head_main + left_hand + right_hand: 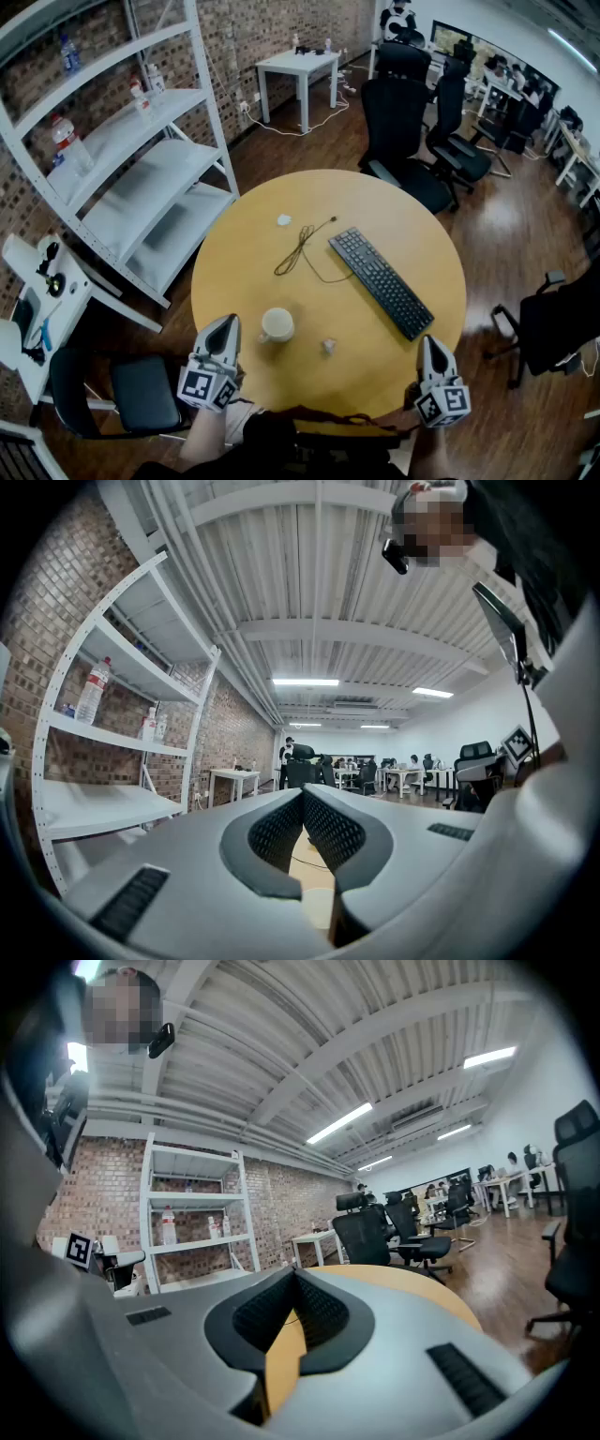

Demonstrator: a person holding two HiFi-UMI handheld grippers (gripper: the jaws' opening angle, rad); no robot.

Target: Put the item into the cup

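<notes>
A white cup (277, 324) stands upright on the round wooden table (244, 244), near its front edge. A small pale item (329, 346) lies on the table just right of the cup. My left gripper (225, 330) is at the table's front left edge, a little left of the cup, jaws tip to tip with nothing between them. My right gripper (430, 347) hovers at the front right edge, well right of the item, and is also shut and empty. In the left gripper view the closed jaws (303, 795) point up across the room; a pale blur below them may be the cup.
A black keyboard (381, 280) lies right of centre, with a thin dark cable (302, 246) and a small white scrap (284, 220) farther back. A white shelf rack (141, 169) stands to the left. Black office chairs (403, 131) are behind the table, another (553, 328) at right.
</notes>
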